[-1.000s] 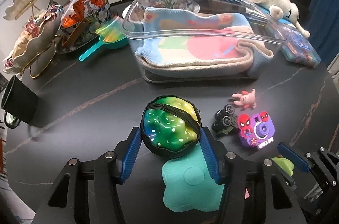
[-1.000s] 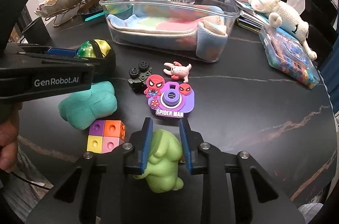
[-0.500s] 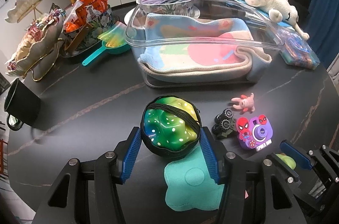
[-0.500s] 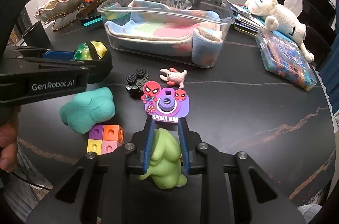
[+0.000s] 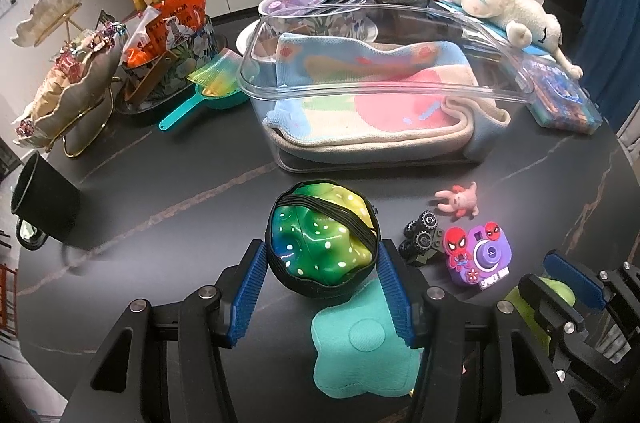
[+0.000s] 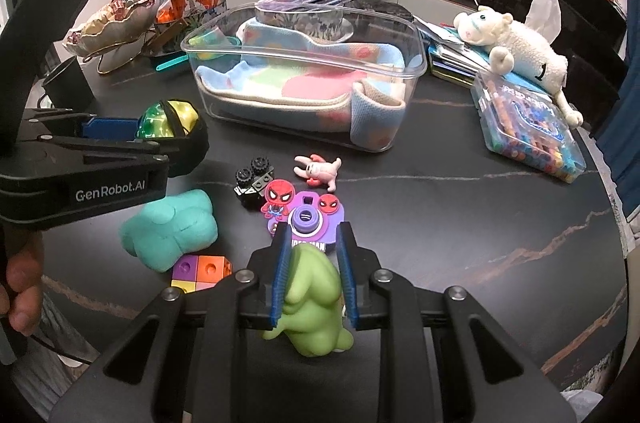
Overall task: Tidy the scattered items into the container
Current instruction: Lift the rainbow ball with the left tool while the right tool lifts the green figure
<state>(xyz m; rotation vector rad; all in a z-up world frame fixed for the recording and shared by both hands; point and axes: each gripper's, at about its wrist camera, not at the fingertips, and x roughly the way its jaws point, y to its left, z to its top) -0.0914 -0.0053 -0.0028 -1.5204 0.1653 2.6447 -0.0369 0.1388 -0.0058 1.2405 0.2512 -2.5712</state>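
While your left gripper (image 5: pixel 322 273) clamps the green ball (image 5: pixel 323 243) near the clear container (image 5: pixel 380 91), your right gripper (image 6: pixel 313 277) pinches the green toy (image 6: pixel 312 303). Between them on the dark table (image 6: pixel 460 223) lie a teal cushion (image 6: pixel 170 229), blocks (image 6: pixel 202 273) and a purple camera (image 6: pixel 306 217).

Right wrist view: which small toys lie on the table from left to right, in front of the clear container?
Teal plush → black wheeled toy → Spider-Man camera → pink bunny.
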